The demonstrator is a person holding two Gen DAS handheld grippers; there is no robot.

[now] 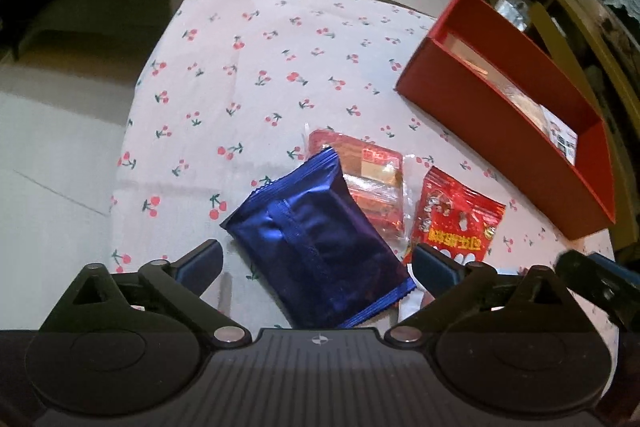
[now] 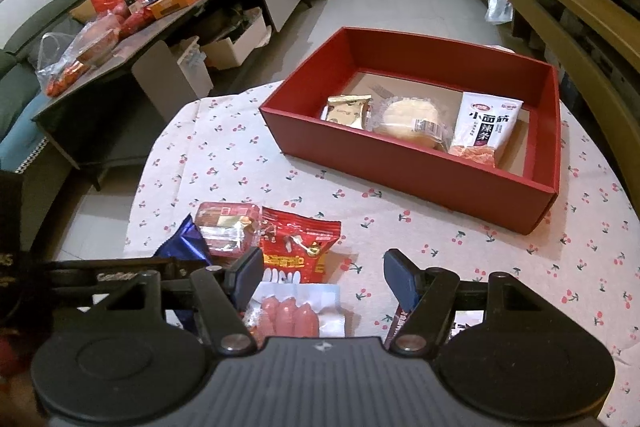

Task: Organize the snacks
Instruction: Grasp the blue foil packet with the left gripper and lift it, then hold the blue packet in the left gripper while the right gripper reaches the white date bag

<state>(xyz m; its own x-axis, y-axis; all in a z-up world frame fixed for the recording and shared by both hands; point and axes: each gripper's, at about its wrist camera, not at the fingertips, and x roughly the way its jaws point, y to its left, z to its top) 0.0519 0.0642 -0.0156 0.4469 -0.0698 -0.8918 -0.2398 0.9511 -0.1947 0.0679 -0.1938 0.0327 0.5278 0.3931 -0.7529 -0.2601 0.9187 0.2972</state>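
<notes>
A shiny blue snack packet (image 1: 316, 247) lies on the cherry-print tablecloth between the fingers of my open left gripper (image 1: 318, 261), touching neither. Beside it lie a clear-wrapped red snack (image 1: 370, 183) and a red printed bag (image 1: 456, 223). My right gripper (image 2: 324, 273) is open above a packet of pink sausages (image 2: 290, 313), with the red bag (image 2: 298, 241) just ahead. The red box (image 2: 416, 163) holds a gold packet (image 2: 348, 111), a wrapped bun (image 2: 410, 119) and a white spicy-strip packet (image 2: 482, 127). The box shows in the left wrist view (image 1: 504, 131).
The round table (image 2: 460, 251) drops off to tiled floor on the left. A cluttered low table (image 2: 132, 15) stands beyond at left. A wooden bench (image 2: 576, 27) runs along the right. Another packet (image 2: 464, 323) lies under my right finger.
</notes>
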